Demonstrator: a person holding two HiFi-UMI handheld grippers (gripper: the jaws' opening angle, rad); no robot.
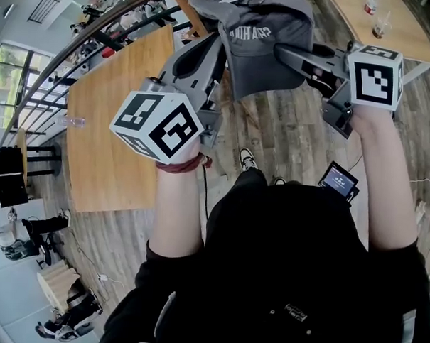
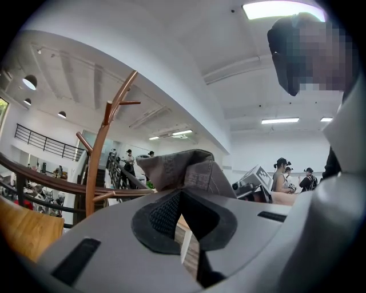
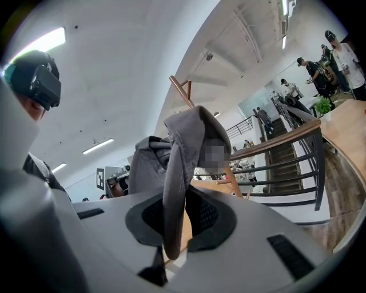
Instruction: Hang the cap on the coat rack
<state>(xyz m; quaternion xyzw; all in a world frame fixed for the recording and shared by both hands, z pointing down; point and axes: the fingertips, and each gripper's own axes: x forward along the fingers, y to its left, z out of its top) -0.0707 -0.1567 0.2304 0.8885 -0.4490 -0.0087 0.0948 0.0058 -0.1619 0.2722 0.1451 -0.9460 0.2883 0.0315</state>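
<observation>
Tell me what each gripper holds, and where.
Both hold the grey cap: the left gripper pinches bunched fabric at one edge, the right gripper the opposite edge.

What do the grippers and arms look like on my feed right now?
Left gripper and right gripper are grey moulded shells with dark textured pads. Each carries a white cube with black square markers. The sleeves are black; a dark red band rings the left wrist.

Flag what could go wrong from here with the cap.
The left gripper and right gripper each pinch only an edge of the cap, so the fabric may slip free. The cap hangs crumpled, so its opening might miss a thin peg of the coat rack.
</observation>
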